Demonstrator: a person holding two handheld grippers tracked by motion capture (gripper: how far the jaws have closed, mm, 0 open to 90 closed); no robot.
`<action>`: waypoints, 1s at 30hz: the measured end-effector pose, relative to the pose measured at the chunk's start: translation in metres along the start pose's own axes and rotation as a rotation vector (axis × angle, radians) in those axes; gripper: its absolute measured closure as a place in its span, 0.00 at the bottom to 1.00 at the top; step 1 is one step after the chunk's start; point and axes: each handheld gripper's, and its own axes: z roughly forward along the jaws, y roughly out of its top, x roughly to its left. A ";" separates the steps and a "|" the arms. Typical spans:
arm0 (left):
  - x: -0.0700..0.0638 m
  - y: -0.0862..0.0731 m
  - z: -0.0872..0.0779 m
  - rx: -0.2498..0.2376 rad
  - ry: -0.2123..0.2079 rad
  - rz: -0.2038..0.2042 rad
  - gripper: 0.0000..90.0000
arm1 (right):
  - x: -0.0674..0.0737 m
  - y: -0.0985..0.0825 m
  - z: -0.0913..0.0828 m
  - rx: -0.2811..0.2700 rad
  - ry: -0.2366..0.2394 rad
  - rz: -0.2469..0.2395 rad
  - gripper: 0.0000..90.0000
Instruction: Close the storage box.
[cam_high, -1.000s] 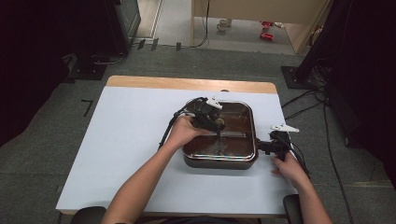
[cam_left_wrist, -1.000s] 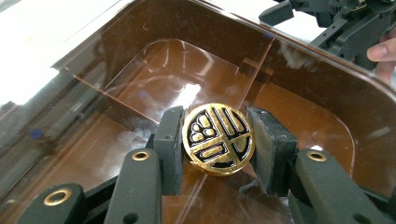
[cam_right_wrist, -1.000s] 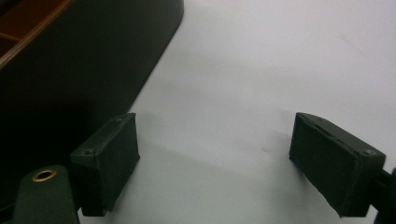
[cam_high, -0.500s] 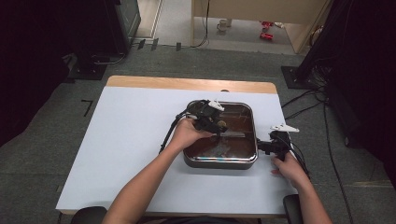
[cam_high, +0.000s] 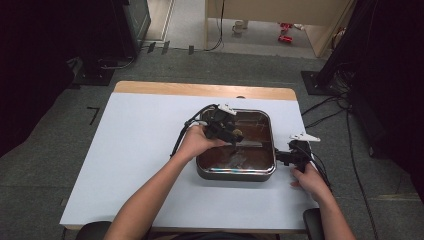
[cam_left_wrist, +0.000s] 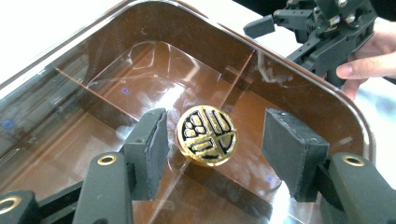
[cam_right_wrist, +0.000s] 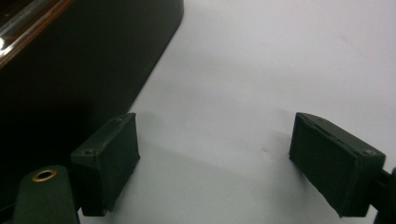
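High view: 1 white tabletop (cam_high: 130, 165) carries 1 dark square pan (cam_high: 235, 172) closed by 1 glass lid (cam_high: 257, 127). The pan sits right of the tabletop's centre, near the right edge. 2 hands enter from the bottom. The left hand (cam_high: 196, 142) holds the left tool (cam_high: 231, 134) over the lid, near its middle. The right hand (cam_high: 309, 179) holds the right tool (cam_high: 281, 156) on the tabletop, just beside the pan's right wall. How far either tool is open cannot be read from this view. Left gripper view: the left tool's 2 black pads (cam_left_wrist: 152, 144) stand apart, 1 on each side of 1 round gold-and-black knob (cam_left_wrist: 206, 135) at the centre of the lid. A gap shows between each pad and the knob; the left pad is the nearer one, and nothing is gripped. The brown-tinted lid shows reflections and the pan's interior beneath. The other tool (cam_left_wrist: 322, 32) and its hand's fingers (cam_left_wrist: 373, 51) appear at top right, beyond the lid's rim. Right gripper view: the right tool (cam_right_wrist: 215, 161) is wide open and holds nothing; its 2 pads sit low over bare white tabletop. The pan's dark outer wall (cam_right_wrist: 88, 70) rises at the left, just beside the left pad.
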 end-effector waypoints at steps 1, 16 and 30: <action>-0.002 -0.001 -0.003 -0.001 0.016 0.010 0.43 | 0.000 0.000 0.000 0.000 0.000 0.000 0.17; -0.004 -0.032 -0.056 -0.050 0.112 -0.010 0.29 | 0.000 0.000 0.000 -0.001 0.000 -0.003 0.17; 0.000 -0.068 -0.093 -0.074 0.199 -0.021 0.28 | 0.000 0.000 0.000 -0.001 0.000 -0.001 0.17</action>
